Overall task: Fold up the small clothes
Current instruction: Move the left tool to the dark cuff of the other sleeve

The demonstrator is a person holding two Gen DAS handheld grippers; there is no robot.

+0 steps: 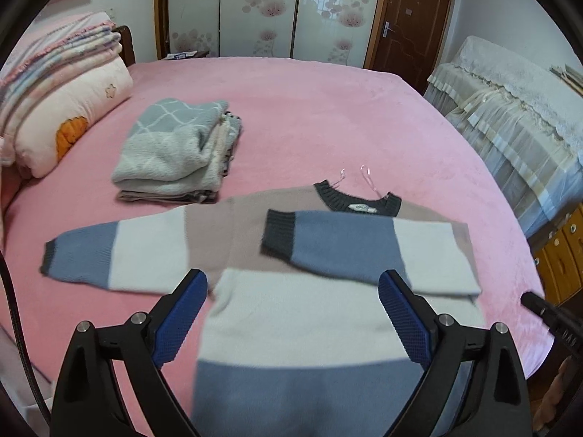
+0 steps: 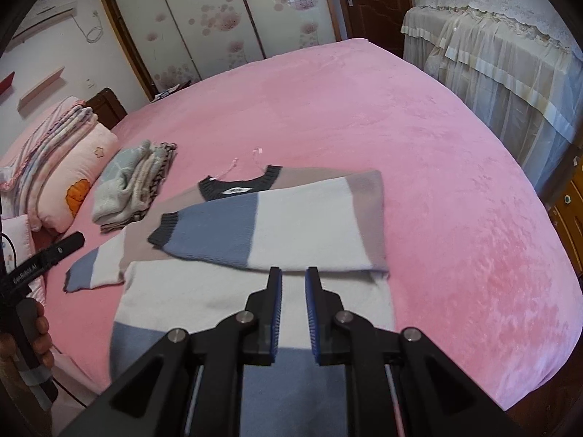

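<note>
Striped sweater point(image 1: 291, 313) flat on pink bed point(image 1: 328, 116), collar point(image 1: 359, 202) pointing away toward the wardrobe, hem nearest; long axis running near to far. One sleeve point(image 1: 368, 251) folded across the chest, cuff toward the spread sleeve point(image 1: 120, 255). Left claw point(image 1: 291, 313) released, spread wide above the body, tilted down, nothing between. Right claw point(image 2: 293, 309) slightly parted, empty, angled down over the body. Folded pile point(image 1: 175, 153) beside the pillow point(image 1: 73, 116).

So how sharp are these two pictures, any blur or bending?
Left wrist view: the sweater is smeared near the tool, the far door is crisper, and the bed edge bows. Right wrist view: the same soft sweater, a curved wardrobe, and dark corners.
</note>
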